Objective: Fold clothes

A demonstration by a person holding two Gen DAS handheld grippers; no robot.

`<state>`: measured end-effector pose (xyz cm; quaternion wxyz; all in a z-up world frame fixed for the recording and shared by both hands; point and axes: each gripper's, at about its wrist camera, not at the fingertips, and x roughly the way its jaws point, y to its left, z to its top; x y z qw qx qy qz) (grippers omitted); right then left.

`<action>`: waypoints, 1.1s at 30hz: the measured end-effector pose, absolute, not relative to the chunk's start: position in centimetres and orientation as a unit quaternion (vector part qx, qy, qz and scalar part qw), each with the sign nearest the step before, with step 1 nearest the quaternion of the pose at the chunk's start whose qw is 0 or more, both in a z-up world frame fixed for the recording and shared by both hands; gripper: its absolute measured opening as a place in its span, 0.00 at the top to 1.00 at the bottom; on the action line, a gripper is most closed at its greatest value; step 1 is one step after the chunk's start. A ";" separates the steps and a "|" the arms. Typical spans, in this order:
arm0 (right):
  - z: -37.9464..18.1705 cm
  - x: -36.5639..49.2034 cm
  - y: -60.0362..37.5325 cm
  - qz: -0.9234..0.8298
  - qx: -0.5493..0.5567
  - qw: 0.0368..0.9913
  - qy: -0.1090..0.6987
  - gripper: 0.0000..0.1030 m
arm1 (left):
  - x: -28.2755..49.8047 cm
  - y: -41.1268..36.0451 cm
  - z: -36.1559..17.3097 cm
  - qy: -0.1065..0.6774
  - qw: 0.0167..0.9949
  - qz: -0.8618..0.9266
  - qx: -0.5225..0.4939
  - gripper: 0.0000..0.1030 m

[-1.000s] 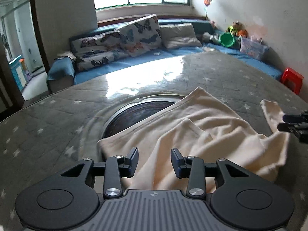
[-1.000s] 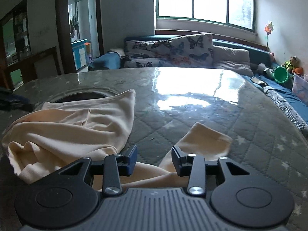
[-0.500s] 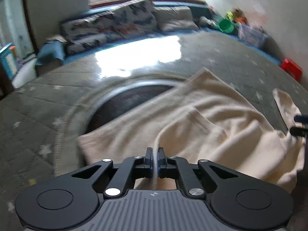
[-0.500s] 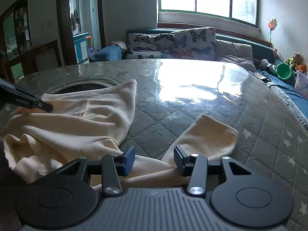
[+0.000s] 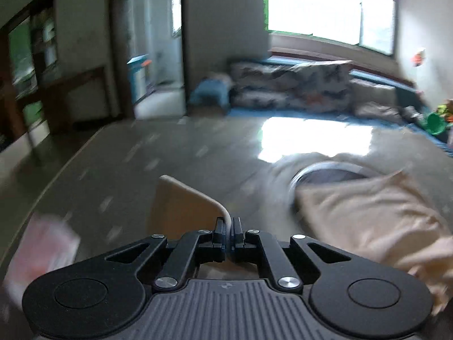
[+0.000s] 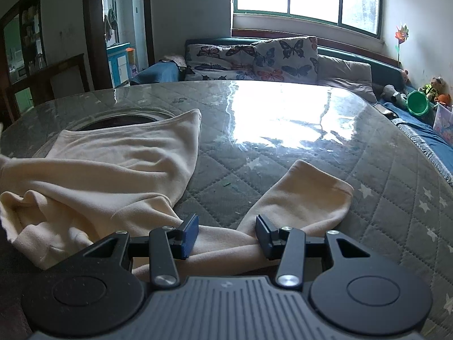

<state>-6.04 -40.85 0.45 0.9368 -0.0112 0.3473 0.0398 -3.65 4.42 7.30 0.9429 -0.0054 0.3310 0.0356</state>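
A cream garment (image 6: 113,164) lies crumpled on the quilted grey table (image 6: 368,170), and one sleeve (image 6: 305,189) stretches away to the right. My right gripper (image 6: 226,233) is open just above the near end of that sleeve, the cloth passing under and between its fingers. In the blurred left wrist view my left gripper (image 5: 228,226) is shut on a thin edge of the garment. A flap of cloth (image 5: 181,206) stands up ahead of its fingers, while the bulk of the garment (image 5: 368,212) lies off to the right.
A round metal-rimmed opening (image 6: 121,117) is set in the table, partly under the garment. A blurred pink thing (image 5: 42,252) lies at the table's near left. Beyond the table stand a sofa with butterfly cushions (image 6: 254,56), a green bucket (image 6: 418,106) and a doorway (image 5: 153,56).
My left gripper closed on the garment's edge and then swung left with it, rolling as it went. The right gripper stayed over the sleeve, its jaws slightly wider.
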 end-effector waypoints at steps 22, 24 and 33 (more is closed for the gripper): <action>3.2 -11.2 -31.4 0.256 -0.171 0.897 0.316 0.57 | -11.5 -2.5 6.7 0.254 0.917 -0.252 0.176 0.78; 3.1 -11.1 -31.0 0.260 -0.184 0.894 0.316 0.57 | -11.9 -4.0 6.4 0.240 0.908 -0.283 0.196 0.76; 2.0 -10.6 -30.8 0.266 -0.216 0.879 0.332 0.59 | -10.9 -8.5 3.9 0.231 0.877 -0.339 0.252 0.72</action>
